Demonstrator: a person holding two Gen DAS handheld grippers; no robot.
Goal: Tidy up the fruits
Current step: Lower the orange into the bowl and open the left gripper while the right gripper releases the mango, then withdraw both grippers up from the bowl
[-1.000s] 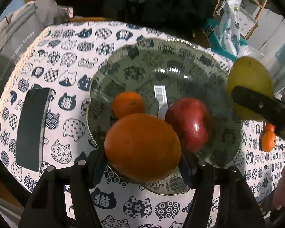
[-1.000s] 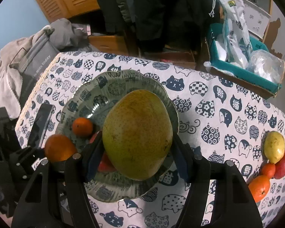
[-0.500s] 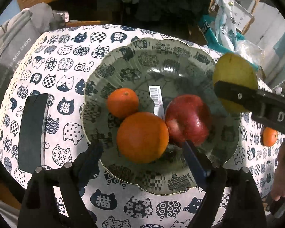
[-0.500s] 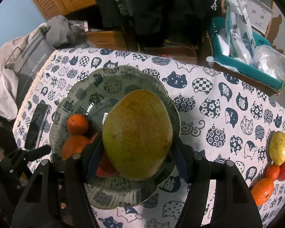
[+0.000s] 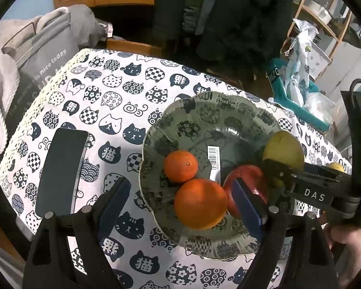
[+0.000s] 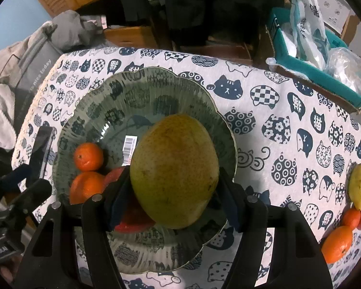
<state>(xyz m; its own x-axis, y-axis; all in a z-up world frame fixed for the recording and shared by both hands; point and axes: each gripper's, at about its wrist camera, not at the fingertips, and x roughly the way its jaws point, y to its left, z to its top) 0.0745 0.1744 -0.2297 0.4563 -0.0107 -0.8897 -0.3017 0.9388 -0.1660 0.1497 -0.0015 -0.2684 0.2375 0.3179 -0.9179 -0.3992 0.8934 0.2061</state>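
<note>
Barcode sticker lying in plate, "DAS" showing on right tool gripping pear while its jaws are easing apart, left tool gaping empty above orange, bag reading "nice today".

On the table the bowl holds a small orange behind a larger orange, an apple beside them, a phone left of it, and other fruits well right.

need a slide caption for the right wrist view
Right hand-held gripper lowers a green pear over the patterned plate, which holds two oranges and a red apple.
</note>
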